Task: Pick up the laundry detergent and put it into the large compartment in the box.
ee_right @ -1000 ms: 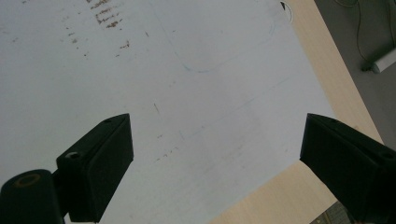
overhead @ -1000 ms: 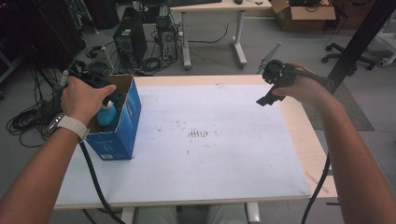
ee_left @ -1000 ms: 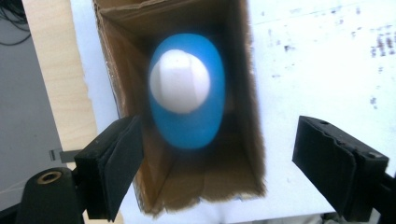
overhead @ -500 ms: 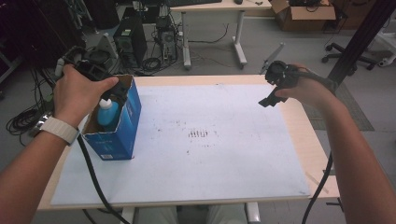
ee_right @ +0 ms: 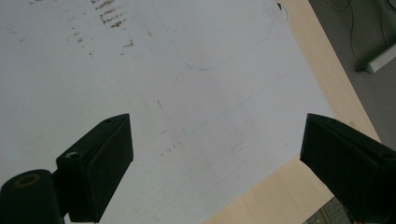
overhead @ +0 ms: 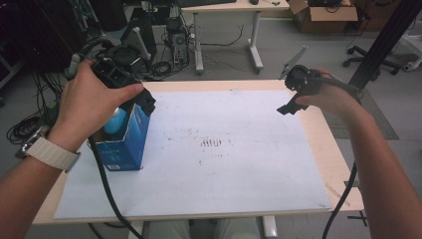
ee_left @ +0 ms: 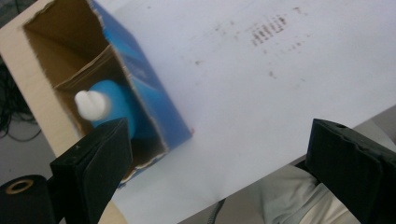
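Observation:
An open blue carton (overhead: 124,145) stands on the left of the table, on a white paper sheet (overhead: 239,169). Inside it is a light blue bottle (overhead: 115,121). In the left gripper view the carton (ee_left: 154,100) lies at upper left, with the bottle's white cap (ee_left: 92,103) poking up inside. My left gripper (overhead: 138,97) hovers just above the carton's open top, and its jaws (ee_left: 217,140) stand wide apart with nothing between them. Over the table's right side my right gripper (overhead: 291,102) hangs in the air, open and empty (ee_right: 215,126) above bare paper.
Dark smudged marks (overhead: 214,143) sit mid-sheet. The wooden table (overhead: 331,149) shows along the right and front edges. Beyond the far edge are cables, computer towers (overhead: 174,27), another desk and a cardboard box (overhead: 323,12). Each gripper trails a black cable.
My left hand has lifted a little and pulled back above the carton. The bottle stays inside. The right gripper has barely moved.

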The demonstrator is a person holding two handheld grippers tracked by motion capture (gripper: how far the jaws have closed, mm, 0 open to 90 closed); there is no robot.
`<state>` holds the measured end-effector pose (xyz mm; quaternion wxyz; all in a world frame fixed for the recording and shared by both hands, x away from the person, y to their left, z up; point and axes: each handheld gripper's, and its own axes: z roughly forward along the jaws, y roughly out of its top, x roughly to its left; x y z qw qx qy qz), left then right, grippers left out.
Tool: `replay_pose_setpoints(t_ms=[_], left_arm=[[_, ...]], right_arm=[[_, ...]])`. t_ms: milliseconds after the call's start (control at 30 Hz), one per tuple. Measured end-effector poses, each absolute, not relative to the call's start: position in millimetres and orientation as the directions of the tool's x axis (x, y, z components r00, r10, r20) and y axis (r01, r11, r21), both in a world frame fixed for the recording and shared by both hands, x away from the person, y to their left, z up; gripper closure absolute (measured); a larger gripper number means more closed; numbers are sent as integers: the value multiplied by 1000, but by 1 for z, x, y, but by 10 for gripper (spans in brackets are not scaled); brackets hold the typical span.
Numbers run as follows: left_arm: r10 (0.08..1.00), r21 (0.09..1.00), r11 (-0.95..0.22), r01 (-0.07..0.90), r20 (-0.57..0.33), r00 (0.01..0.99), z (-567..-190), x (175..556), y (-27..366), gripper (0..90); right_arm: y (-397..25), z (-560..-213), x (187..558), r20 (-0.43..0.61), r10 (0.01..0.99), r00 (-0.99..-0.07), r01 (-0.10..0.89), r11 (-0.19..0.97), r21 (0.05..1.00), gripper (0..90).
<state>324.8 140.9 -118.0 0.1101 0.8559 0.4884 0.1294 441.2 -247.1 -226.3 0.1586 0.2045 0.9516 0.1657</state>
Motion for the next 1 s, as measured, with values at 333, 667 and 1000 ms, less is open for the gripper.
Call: replay_pose_setpoints(t_ms=[333, 667, 1000], left_arm=[[794, 305, -600, 740, 115, 596, -123, 308, 106, 79], [717, 301, -683, 665, 107, 688, -139, 303, 80, 86], [681, 292, -718, 632, 106, 724, -157, 306, 72, 85]], right_arm=[[-243, -226, 442, -234, 431, -871, 326, 865, 380, 92], [-241, -225, 444, -235, 433, -870, 324, 862, 389, 89], [-234, -227, 444, -235, 425, -874, 318, 867, 384, 90]])
